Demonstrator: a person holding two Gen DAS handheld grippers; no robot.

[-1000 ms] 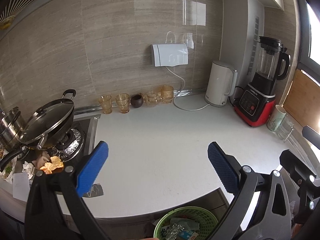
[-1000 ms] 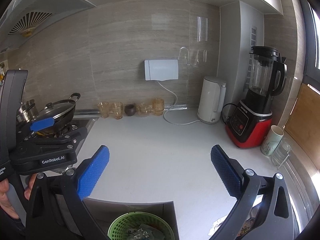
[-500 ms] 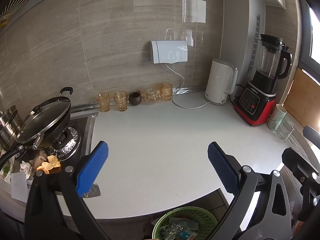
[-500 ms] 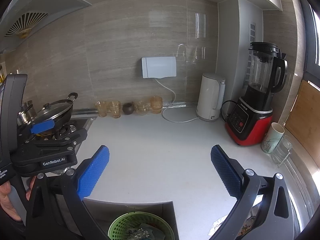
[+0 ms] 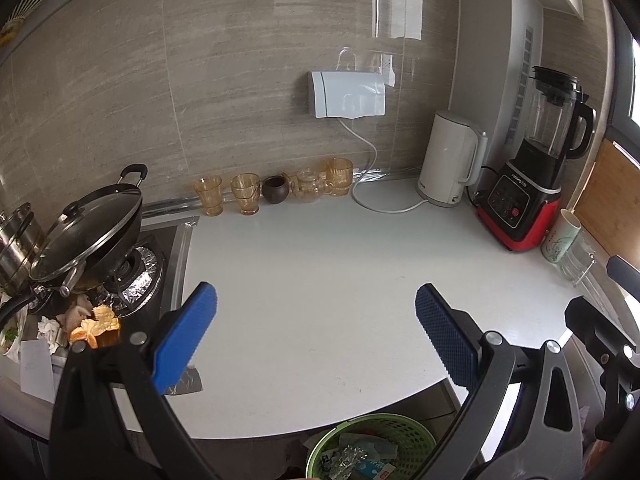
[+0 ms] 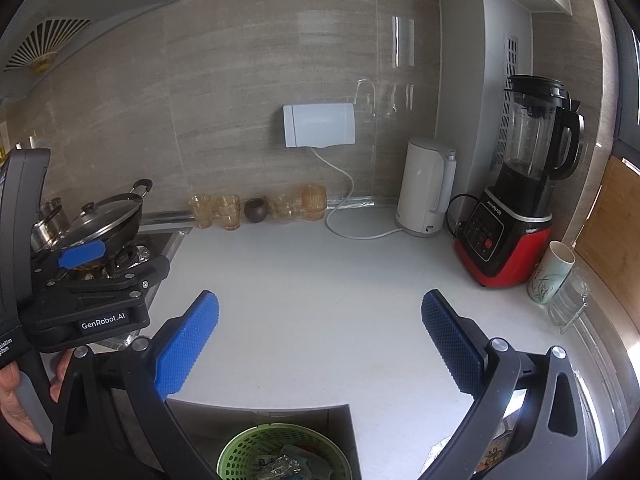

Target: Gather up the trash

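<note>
A green mesh trash basket (image 5: 404, 432) holding foil and wrappers stands on the floor below the white counter's front edge; it also shows in the right wrist view (image 6: 248, 448). My left gripper (image 5: 316, 336) is open and empty above the counter's front edge. My right gripper (image 6: 320, 340) is open and empty over the counter. Orange peels and crumpled tissue (image 5: 94, 326) lie by the stove at the left. A flat foil scrap (image 5: 186, 382) lies on the counter edge. More wrappers (image 6: 492, 452) lie at the bottom right of the right wrist view.
A lidded wok (image 5: 88, 228) and steel pot (image 5: 18, 240) sit on the stove. Glass cups (image 5: 246, 194), a white kettle (image 5: 452, 160), a red-based blender (image 5: 532, 196) and a mug (image 5: 560, 236) line the back and right. The left gripper's body (image 6: 80, 292) is at the left.
Both views have drifted slightly; the stove and wok sit a little farther left and lower in the left view. Both grippers stay open and empty.
</note>
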